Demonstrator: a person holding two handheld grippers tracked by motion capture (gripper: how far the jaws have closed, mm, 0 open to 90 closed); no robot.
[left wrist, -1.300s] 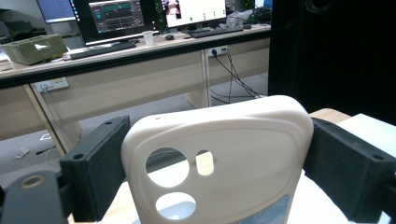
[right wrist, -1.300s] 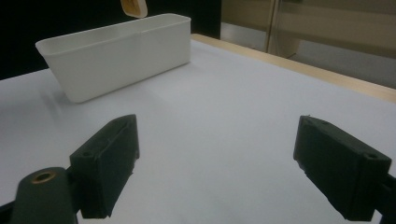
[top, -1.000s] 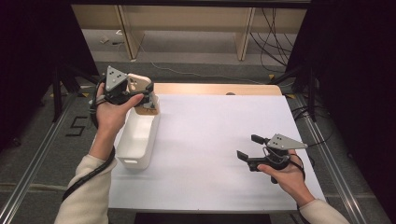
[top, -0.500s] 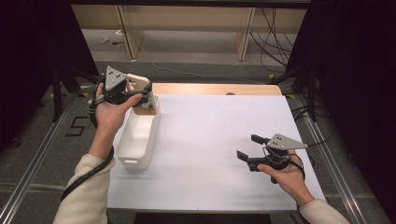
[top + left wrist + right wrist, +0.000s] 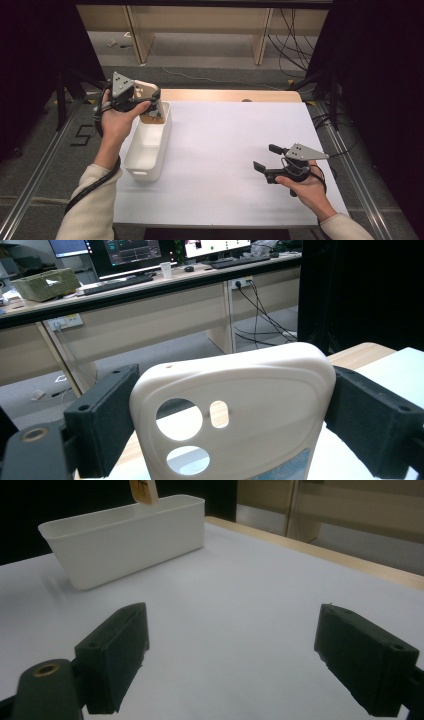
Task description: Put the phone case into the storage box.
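phone case (image 5: pixel 235 405) lower end cut off by frame edge, label print blurred

The phone case (image 5: pixel 240 405) clamped between the jaws of the left gripper (image 5: pixel 150 102) is cream plastic with a smooth, matt finish, and the jaw pads (image 5: pixel 107 415) pressing its edges are black with a fine-grained, matt surface. The white bin (image 5: pixel 148 150) directly below that gripper is smooth plastic with a faint sheen on its walls. The table sheet (image 5: pixel 225 150) under the right gripper (image 5: pixel 267 157) is white, smooth and matt, and the table edge (image 5: pixel 225 95) beyond it shows light wood grain.
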